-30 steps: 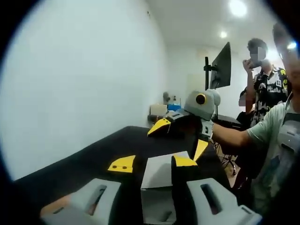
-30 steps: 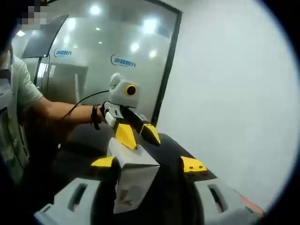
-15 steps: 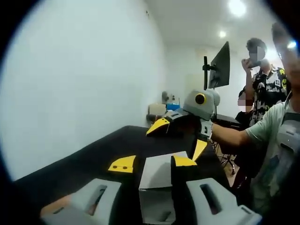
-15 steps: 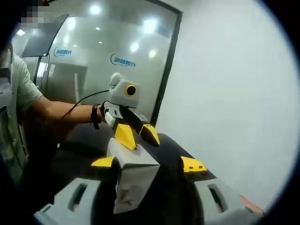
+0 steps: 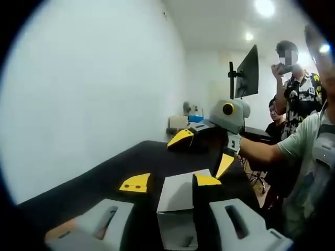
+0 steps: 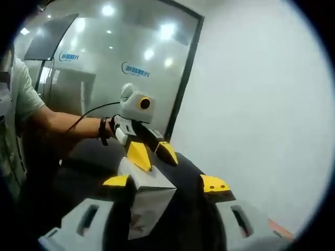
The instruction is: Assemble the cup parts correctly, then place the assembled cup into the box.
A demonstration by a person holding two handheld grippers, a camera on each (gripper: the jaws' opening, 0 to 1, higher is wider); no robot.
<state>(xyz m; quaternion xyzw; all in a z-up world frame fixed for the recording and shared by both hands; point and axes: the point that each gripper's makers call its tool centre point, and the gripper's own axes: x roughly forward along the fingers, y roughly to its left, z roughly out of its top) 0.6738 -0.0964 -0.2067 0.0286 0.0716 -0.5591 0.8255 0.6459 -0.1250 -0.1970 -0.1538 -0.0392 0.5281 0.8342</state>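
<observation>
A small white box [image 5: 177, 194] [image 6: 142, 194] stands on the black table [image 5: 118, 175] [image 6: 91, 159], between my two grippers, which face each other. My left gripper [image 5: 171, 181] has its yellow-tipped jaws spread. The box lies between them, with the right-hand jaw overlapping its edge. Seen from the right gripper view, the left gripper [image 6: 153, 153] hovers just behind the box's top, open. My right gripper [image 6: 165, 182] is spread wide around the box. In the left gripper view, the right gripper [image 5: 203, 150] hangs above the table beyond the box, jaws far apart.
A white wall runs along the table's far side. A monitor on a stand [image 5: 247, 73] and small items [image 5: 189, 119] sit past the table's end. A standing person [image 5: 297, 89] holds up a phone. A glass partition [image 6: 104, 68] is behind the left arm.
The right gripper has drifted slightly to the right in the left gripper view. The box and the jaw openings look the same.
</observation>
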